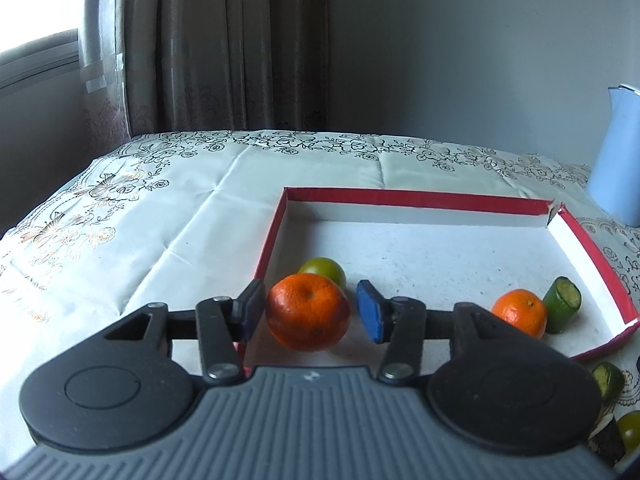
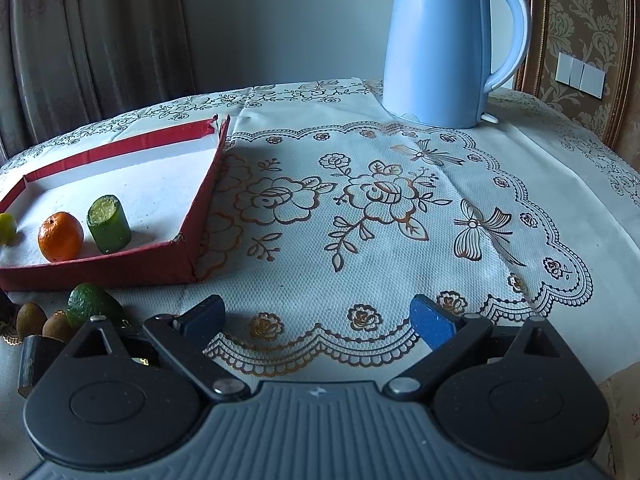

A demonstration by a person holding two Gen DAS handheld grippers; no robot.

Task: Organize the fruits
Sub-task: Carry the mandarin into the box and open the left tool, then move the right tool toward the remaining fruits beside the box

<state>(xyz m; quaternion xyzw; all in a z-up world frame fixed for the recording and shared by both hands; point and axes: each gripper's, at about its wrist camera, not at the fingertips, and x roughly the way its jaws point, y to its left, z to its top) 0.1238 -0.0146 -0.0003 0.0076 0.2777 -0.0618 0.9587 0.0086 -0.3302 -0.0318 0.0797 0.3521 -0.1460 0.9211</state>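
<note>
- In the near left corner of the red tray [image 1: 420,198], a large mandarin [image 1: 307,311] is seen between the spread pads of the left gripper [image 1: 309,310]; a slim gap shows at the blue pad, and contact at the dark pad cannot be told, so the fruit is not judged to be clamped.
- Just behind the mandarin a green citrus [image 1: 323,271] is partly hidden.
- Toward the tray's right side a smaller mandarin [image 1: 520,313] is set just beside a cut green cucumber piece [image 1: 563,309], which stands slightly tilted.
- Outside the tray, on the flowered tablecloth [image 2: 360,208], a green lime [image 2: 93,305], two kiwis [image 2: 42,322] and a dark cylinder [image 2: 34,364] are left to be sorted.
- The right gripper [image 2: 316,320] is held wide open over bare cloth, with nothing between its pads; a blue kettle [image 2: 444,44] stands well apart at the back.
- The mandarin is judged light, round and soft-skinned, likely to roll and to bruise if squeezed hard.
- It is best taken across its widest middle, pads opposite each other, with only gentle pressure.
- The lime would be handled likewise; the kiwis, smaller and fuzzy, are best taken across their short width.
</note>
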